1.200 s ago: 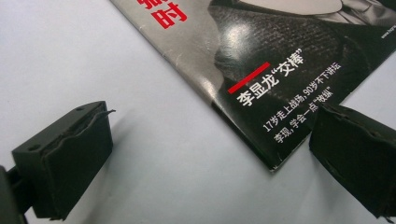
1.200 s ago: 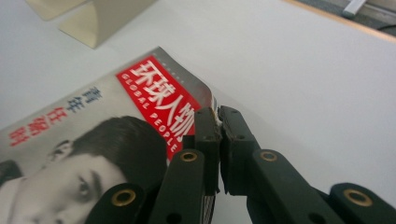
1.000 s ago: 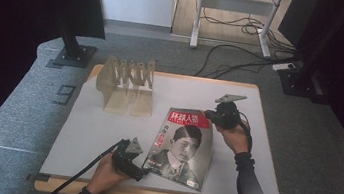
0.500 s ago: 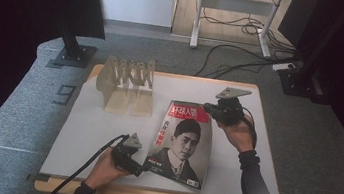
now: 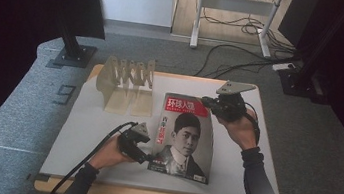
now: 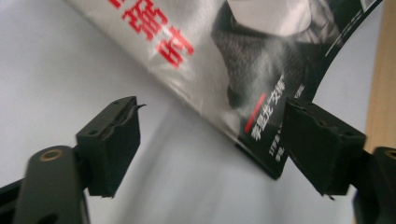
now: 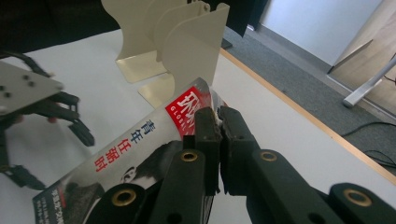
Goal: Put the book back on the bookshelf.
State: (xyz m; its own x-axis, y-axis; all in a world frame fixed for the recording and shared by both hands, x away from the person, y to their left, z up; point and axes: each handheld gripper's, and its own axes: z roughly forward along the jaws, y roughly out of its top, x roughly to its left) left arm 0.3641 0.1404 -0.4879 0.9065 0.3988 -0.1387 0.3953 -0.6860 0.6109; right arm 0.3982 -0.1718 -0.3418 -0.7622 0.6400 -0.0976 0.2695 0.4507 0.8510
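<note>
A magazine (image 5: 184, 139) with a man's portrait and a red title band is tilted up off the white table (image 5: 85, 131). My right gripper (image 5: 207, 102) is shut on its top right corner (image 7: 187, 109) and holds that end raised. My left gripper (image 5: 147, 158) is at the magazine's lower left corner. Its jaws have just been closing but still stand apart. In the left gripper view the magazine's corner (image 6: 261, 154) lies between the pads, close to the right pad (image 6: 322, 144), and neither pad presses on it.
A beige metal file rack (image 5: 129, 84) with several upright dividers stands at the back left of the table, just beyond the magazine's top edge (image 7: 182, 42). Cables lie on the carpet (image 5: 235, 60) behind the table. A black stand base (image 5: 74, 56) sits off the table's left corner.
The right gripper has risen with the magazine's top corner, so the magazine tilts up more steeply. The left gripper has moved in to the lower left corner.
</note>
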